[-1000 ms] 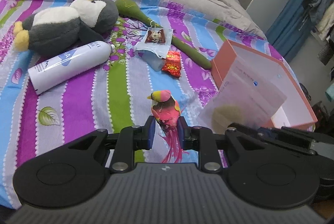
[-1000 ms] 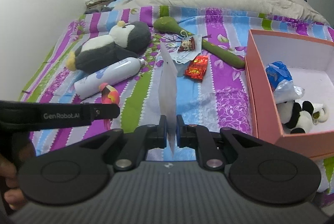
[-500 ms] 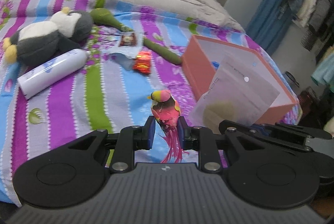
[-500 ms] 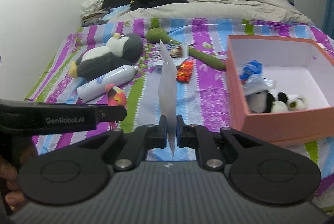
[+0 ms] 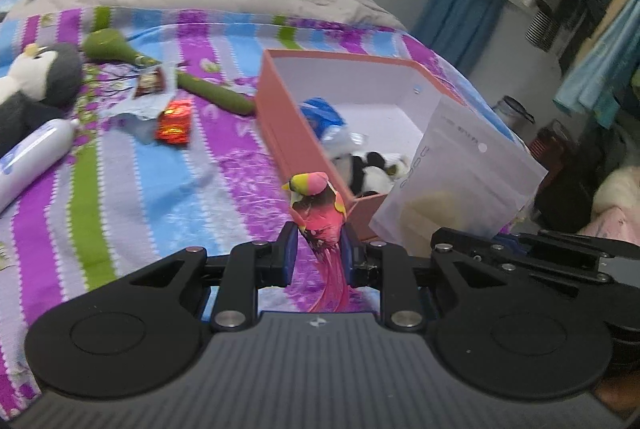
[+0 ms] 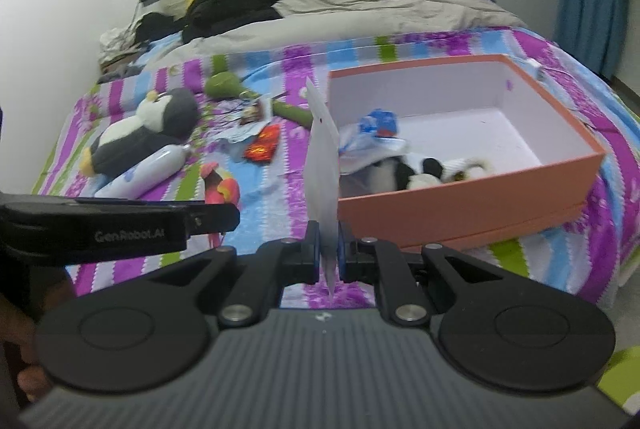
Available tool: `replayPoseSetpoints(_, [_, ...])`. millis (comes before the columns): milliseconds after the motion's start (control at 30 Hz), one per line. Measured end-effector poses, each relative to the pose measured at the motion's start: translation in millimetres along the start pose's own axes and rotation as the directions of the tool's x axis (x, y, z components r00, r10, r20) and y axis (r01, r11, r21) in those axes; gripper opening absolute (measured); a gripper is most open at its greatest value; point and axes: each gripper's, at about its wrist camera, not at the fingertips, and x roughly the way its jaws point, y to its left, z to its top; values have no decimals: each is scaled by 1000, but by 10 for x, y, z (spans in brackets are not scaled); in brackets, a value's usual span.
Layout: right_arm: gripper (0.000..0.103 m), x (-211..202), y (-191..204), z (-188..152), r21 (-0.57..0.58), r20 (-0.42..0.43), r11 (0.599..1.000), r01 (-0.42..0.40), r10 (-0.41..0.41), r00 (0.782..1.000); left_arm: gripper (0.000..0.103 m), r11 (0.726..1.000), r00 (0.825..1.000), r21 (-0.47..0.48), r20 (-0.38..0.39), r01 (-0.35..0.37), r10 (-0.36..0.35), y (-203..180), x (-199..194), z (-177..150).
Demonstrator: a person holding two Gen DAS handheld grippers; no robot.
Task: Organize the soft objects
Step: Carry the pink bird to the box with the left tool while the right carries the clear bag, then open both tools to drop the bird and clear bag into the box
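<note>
My left gripper is shut on a small pink toy bird, held above the bed just in front of the near wall of the orange box. The bird also shows in the right wrist view, beside the left gripper's black body. My right gripper is shut on a flat translucent white pouch, seen broadside from the left wrist over the box's near right corner. Inside the box lie a panda plush and a blue-and-white bag.
On the striped bedspread lie a grey-and-white penguin plush, a white bottle, a long green plush, a red foil packet and a small snack pack. Dark clothes and a grey duvet cover the far end.
Both grippers have swung right and risen slightly with the bird and the pouch still held. The orange box has come to the centre of both views; the penguin and bottle have slid left.
</note>
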Motion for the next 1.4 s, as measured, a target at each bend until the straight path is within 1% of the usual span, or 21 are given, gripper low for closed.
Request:
replayPoseSetpoints(200, [12,-15,-253,42,38,-8,999,18,-18,1000,27,999,999,39,-24,30,-29,-296,227,144])
replayPoseSetpoints(400, [12,101,-514,196,68,-15,998,5,-4,1000,27,998,999,58,-41,34,-32,-476,500,382])
replayPoseSetpoints(633, [12,422,-810,473,98,-8,995,-10,11,1000,27,995,998,97,-64,8,-2,-574,846,755])
replayPoseSetpoints(767, [12,586,-955,642,106,-2,994,-7,7,1000,27,994,998,113,-69,12,-4,-623,1057,988])
replayPoseSetpoints(900, [12,760,-1112,773,120,-10,993,8,-7,1000,27,994,997,106,-79,18,-10,-647,1343,1198])
replayPoseSetpoints(1133, [12,1102,-1397,882,148,-43,988,43,-37,998,27,993,994,113,-110,31,-19,-715,1851,1458])
replayPoseSetpoints(1267, [13,1322,-1551,871,176,-80,982,70,-57,995,27,995,991,97,-136,35,-21,-686,2112,1530])
replayPoseSetpoints(1333, [16,1412,-1608,850,191,-102,978,83,-64,993,31,995,990,96,-144,25,-11,-677,2208,1534])
replayPoseSetpoints(1367, [17,1461,-1634,844,196,-116,976,94,-72,991,38,995,988,100,-154,19,-3,-674,2266,1531])
replayPoseSetpoints(1400, [23,1509,-1658,840,202,-129,974,107,-82,988,47,994,987,103,-160,18,-2,-667,2300,1526])
